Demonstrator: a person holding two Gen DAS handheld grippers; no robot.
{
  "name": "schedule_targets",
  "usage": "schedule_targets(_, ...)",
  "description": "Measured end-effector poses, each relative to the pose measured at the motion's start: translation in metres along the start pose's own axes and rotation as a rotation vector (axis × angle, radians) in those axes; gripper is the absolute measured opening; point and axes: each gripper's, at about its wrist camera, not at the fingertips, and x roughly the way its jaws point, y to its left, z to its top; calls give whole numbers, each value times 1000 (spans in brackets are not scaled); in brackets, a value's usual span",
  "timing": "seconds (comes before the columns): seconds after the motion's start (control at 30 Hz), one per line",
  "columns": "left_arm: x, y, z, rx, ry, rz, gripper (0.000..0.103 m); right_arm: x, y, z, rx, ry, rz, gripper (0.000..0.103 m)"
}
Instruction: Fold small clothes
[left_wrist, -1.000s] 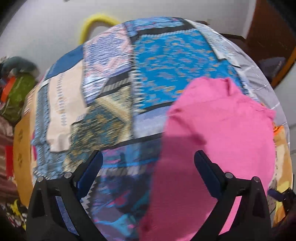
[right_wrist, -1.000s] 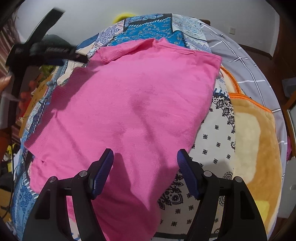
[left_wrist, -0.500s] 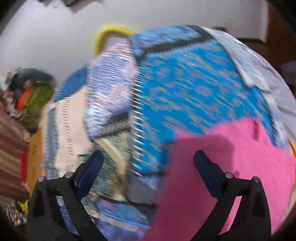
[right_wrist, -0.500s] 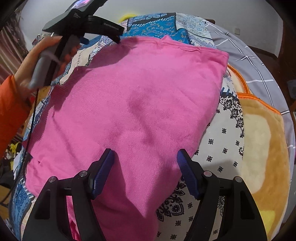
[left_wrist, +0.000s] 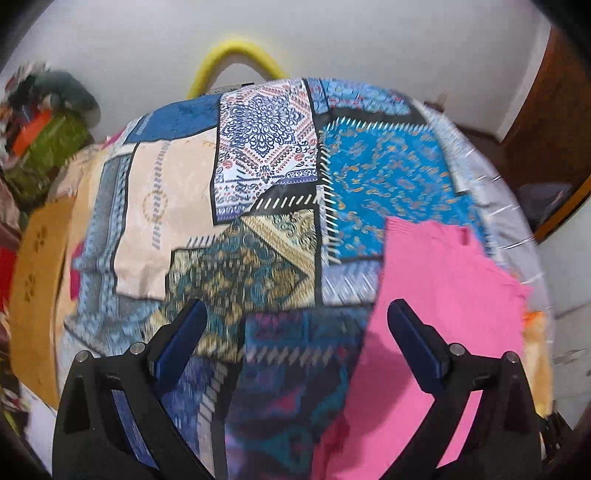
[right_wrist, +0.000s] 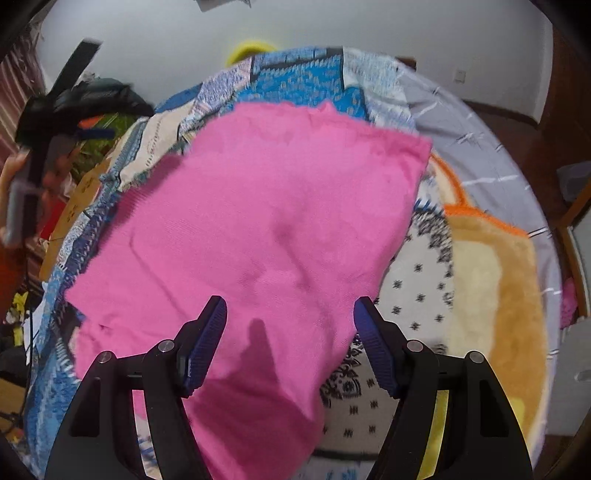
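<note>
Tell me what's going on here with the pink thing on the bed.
A person holds a two-finger tool in each hand over a pink garment spread on a patchwork bedspread. The right tool hovers open above the garment; the left tool is open over its left edge. Neither grips anything, and no fold has been started.

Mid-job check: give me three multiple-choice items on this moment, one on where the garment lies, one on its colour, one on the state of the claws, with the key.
1. Where does the garment lie?
A. flat on the patchwork bedspread
B. hanging from a claw
C. on the floor

2. What colour is it?
A. yellow
B. pink
C. grey

3. What state are the left claw and right claw in?
A. both shut on cloth
B. one open, one shut
C. both open, gripping nothing

Key: 1 A, it is spread on the bed cover; 2 B, plain pink all over; 3 C, a wide gap shows between each pair of fingers, with nothing pinched between them.
</note>
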Motion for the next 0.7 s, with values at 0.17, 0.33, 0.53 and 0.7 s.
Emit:
schedule_targets(0.17, -51, 25, -33, -86, -53, -123, 100, -35, 7, 5, 7, -67, -47, 79)
schedule_targets(0.33, -92, 33, -64, -49, -101, -106, 100, -65, 12, 1, 22, -94, -101, 82)
schedule_targets(0.53, -118, 31, -104, 60, -124, -110, 100, -84, 13, -7, 46, -101, -138, 82)
schedule_targets(0.7, -113, 17, -139, 150, -76, -143, 100, -80, 14, -20, 46, -72, -124, 82)
